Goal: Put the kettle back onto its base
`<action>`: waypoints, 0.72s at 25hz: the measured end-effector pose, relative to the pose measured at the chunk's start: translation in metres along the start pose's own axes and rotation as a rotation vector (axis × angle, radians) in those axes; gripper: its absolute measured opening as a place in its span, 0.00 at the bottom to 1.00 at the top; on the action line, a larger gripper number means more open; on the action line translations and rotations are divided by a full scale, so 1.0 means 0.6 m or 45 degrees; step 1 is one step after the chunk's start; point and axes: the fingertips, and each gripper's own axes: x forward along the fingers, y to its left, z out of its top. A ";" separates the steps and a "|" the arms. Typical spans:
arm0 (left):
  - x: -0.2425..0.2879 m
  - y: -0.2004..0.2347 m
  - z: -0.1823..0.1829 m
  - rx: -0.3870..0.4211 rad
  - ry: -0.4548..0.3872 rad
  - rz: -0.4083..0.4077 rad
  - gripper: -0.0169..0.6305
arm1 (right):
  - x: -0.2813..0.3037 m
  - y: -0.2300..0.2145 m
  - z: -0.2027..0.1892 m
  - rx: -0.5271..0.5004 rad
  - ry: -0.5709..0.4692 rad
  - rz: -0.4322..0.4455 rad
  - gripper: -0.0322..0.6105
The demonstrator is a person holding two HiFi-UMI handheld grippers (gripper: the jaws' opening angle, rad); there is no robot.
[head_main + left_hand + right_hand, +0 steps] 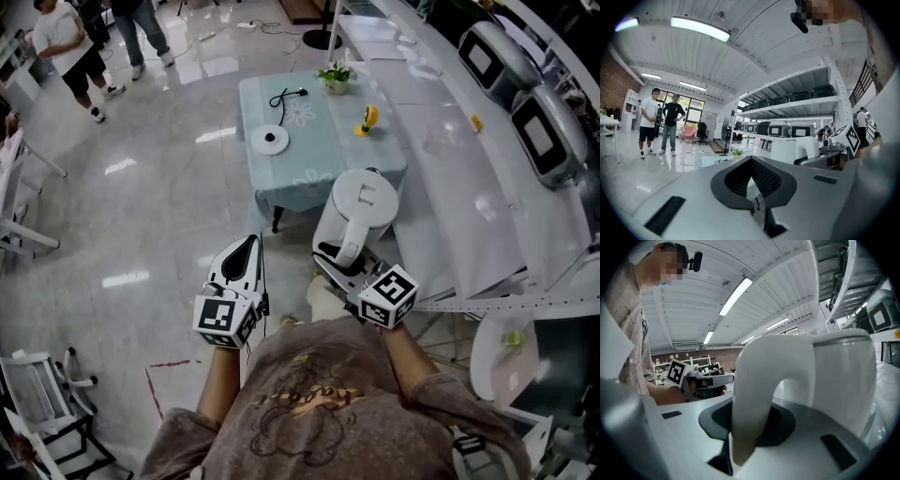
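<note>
L gripper (pixel 239 258), near-left: jaws together, nothing betw. them. R gripper (pixel 337 258), near-right: clamped on handle of white kettle (pixel 361 211), which is held in air over near edge of table (pixel 319 173). Round base (pixel 270 141): on table, farther left, apart from kettle.

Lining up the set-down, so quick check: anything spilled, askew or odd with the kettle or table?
Nothing stands out. The kettle looks upright with its lid shut, held by the handle in the right gripper. The base lies flat on the table, its cord lying beyond it; no spill or damage shows.
</note>
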 end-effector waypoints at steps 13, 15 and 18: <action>0.099 0.081 -0.004 -0.027 0.005 0.019 0.05 | 0.097 -0.091 0.024 -0.036 0.014 0.057 0.19; 0.123 0.096 0.000 -0.024 0.011 0.031 0.05 | 0.117 -0.113 0.032 -0.047 0.025 0.078 0.19; 0.158 0.119 0.013 -0.029 0.007 0.057 0.05 | 0.144 -0.147 0.051 -0.045 0.039 0.102 0.19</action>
